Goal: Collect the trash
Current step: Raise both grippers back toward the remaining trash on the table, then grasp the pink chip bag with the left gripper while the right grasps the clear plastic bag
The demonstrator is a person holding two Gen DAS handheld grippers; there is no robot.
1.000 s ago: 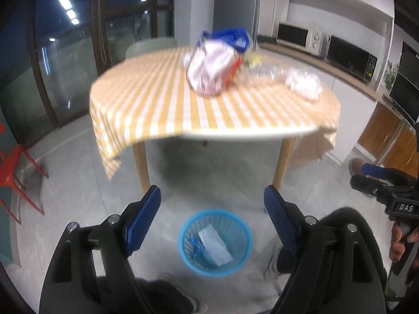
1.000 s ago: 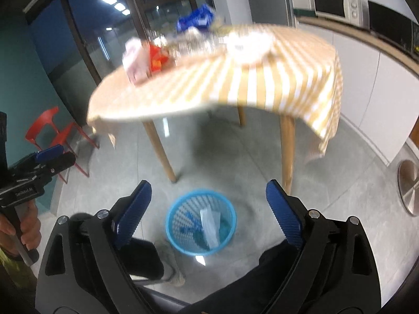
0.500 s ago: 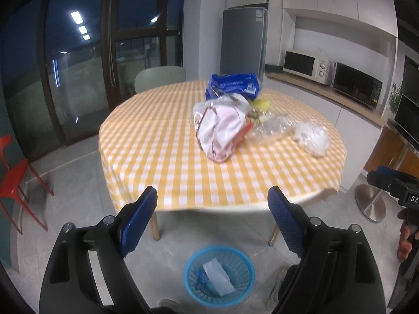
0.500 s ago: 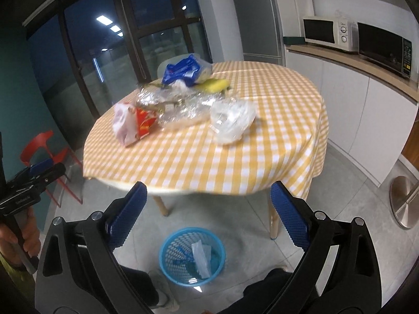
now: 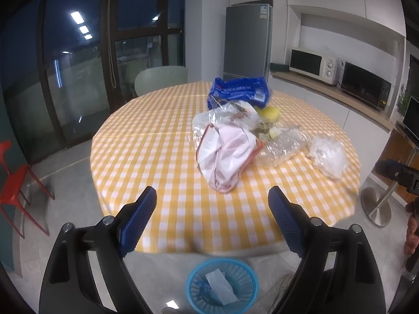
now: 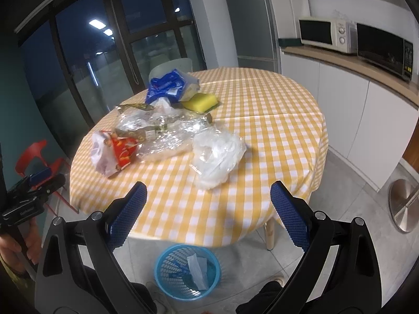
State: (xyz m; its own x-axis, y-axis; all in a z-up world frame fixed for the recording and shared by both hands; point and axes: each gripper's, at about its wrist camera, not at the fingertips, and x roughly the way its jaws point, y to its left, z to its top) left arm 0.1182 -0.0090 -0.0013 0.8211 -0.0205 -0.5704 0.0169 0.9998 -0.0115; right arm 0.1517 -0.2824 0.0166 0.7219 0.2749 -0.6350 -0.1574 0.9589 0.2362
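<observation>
Left wrist view: left claw and right claw level, splayed wide, seemingly short of the table.

You're in a kitchen at night: dark floor-to-ceiling windows reflecting ceiling lights, grey tile floor, a steel fridge, two microwaves on the counter, and a red chair off left.

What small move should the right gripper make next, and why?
Probably reach forward to the crumpled white plastic bag. The right gripper is open and empty, that bag lies nearest its fingers, and the blue basket waits below.
</observation>
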